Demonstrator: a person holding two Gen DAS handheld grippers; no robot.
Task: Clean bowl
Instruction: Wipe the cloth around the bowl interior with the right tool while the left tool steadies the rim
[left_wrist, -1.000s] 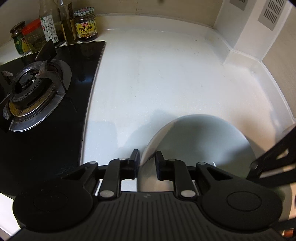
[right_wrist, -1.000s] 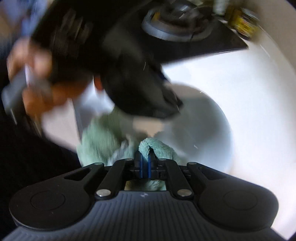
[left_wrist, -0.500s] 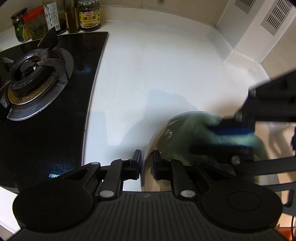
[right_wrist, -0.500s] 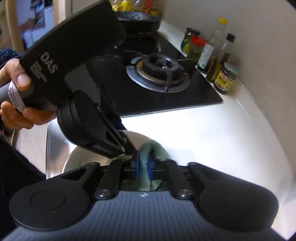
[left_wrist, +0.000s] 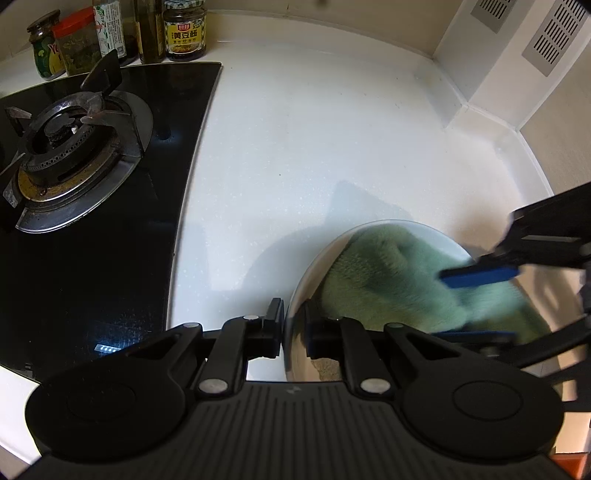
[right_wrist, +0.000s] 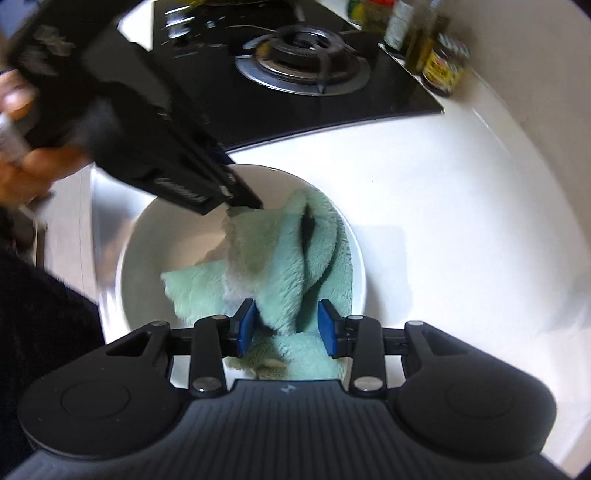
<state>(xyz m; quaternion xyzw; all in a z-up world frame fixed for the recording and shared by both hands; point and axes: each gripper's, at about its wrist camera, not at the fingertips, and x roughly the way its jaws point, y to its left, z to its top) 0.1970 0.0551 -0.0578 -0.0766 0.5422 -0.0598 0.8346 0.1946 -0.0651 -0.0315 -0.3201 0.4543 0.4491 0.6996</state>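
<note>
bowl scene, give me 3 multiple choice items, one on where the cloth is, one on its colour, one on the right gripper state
1. Where is the cloth?
A. on the stove
B. inside the bowl
C. on the counter beside the bowl

2. What colour is the cloth?
A. light green
B. red
C. black

3. How do the jaws of the right gripper stand?
A. clamped tight on the cloth
B. apart, with cloth between the blue pads
C. shut on the bowl rim

Key: 1 B, the cloth lies within the white rim. 2 A, its pile is pale green in both views. 3 B, a clear gap shows between the pads, while the left gripper grips the bowl rim.
</note>
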